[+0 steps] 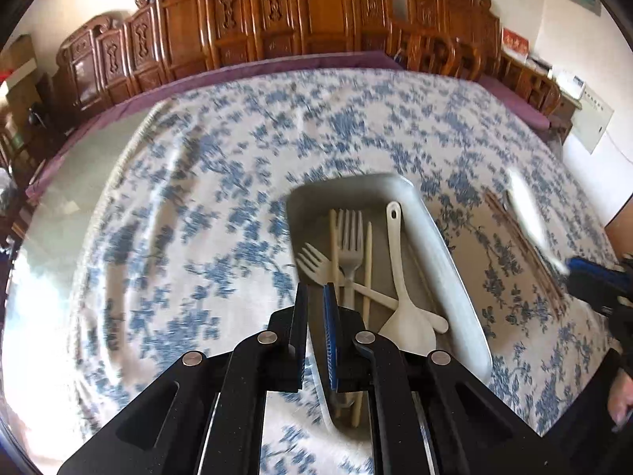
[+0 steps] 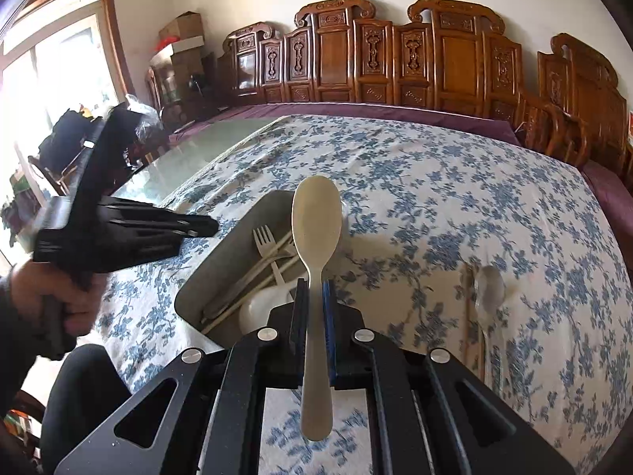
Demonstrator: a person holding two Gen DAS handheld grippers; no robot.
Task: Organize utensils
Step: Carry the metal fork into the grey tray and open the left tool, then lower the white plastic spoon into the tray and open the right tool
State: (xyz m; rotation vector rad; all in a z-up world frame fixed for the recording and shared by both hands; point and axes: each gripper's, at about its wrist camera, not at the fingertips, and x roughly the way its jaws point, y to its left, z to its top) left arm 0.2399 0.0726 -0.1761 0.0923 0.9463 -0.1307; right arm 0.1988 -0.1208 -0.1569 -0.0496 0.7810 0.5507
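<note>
Right wrist view: the right gripper (image 2: 314,291) is clenched on the cream spoon (image 2: 316,237), whose bowl stands above the tray (image 2: 221,245). The left gripper (image 1: 315,297) is closed and empty, over the tray's near end.

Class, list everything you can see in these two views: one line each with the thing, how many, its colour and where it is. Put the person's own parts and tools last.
Tray: one, grey, on the tablecloth.
Forks: two, pale, in the tray.
Chopsticks: a pair, cream, in the tray.
Ladle: one, white, in the tray.
Held spoon: one, cream, upright over the tray.
Metal spoon: one, silvery, on the cloth right of the tray.
Tablecloth: one, white with blue flowers, on the table.
Chairs: several, carved brown wood, along the wall.
Left gripper: black, fingers shut, empty.
Right gripper: black, fingers shut on the held spoon.
Hand: one, holding the left gripper.
</note>
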